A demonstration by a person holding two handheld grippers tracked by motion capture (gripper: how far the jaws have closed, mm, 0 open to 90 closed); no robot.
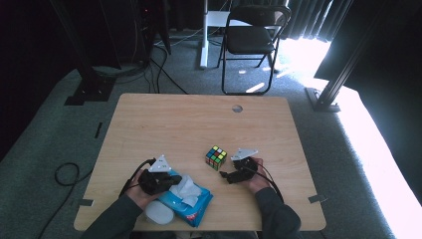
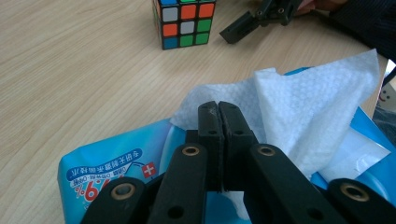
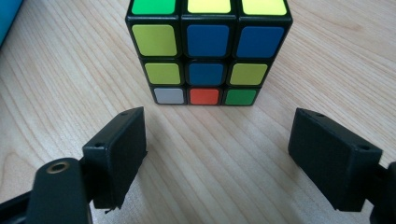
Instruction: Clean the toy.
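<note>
Nearest the camera in the high view, at the table's near edge, a pale grey oval lid [image 1: 159, 214] lies just left of a blue wet-wipe pack [image 1: 191, 204]. Above it the left gripper [image 1: 171, 180] rests over the pack, held in the person's left hand [image 1: 139, 191], with its grey three-cornered plate on top. In the left gripper view its two black jaws are pressed together with no gap between them, right at the base of a white wipe [image 2: 299, 116] that stands up crumpled out of the pack [image 2: 107, 168]. Whether a fold of the wipe is pinched between the tips cannot be told, since the jaws hide the spot where they meet the sheet.

Farther right, on the bare wooden table [image 1: 164, 124], a colour cube [image 1: 216, 157] sits upright, well clear of the pack. In the left gripper view it shows orange, green, white and blue squares [image 2: 184, 23].

Right of the cube is the right gripper [image 1: 225, 175], held in the person's right hand [image 1: 256, 179] and pointing toward the cube. In the right gripper view its jaws stand wide apart and hold nothing; the cube [image 3: 208, 51] lies just beyond them, centred on the gap, not touched by either jaw.
</note>
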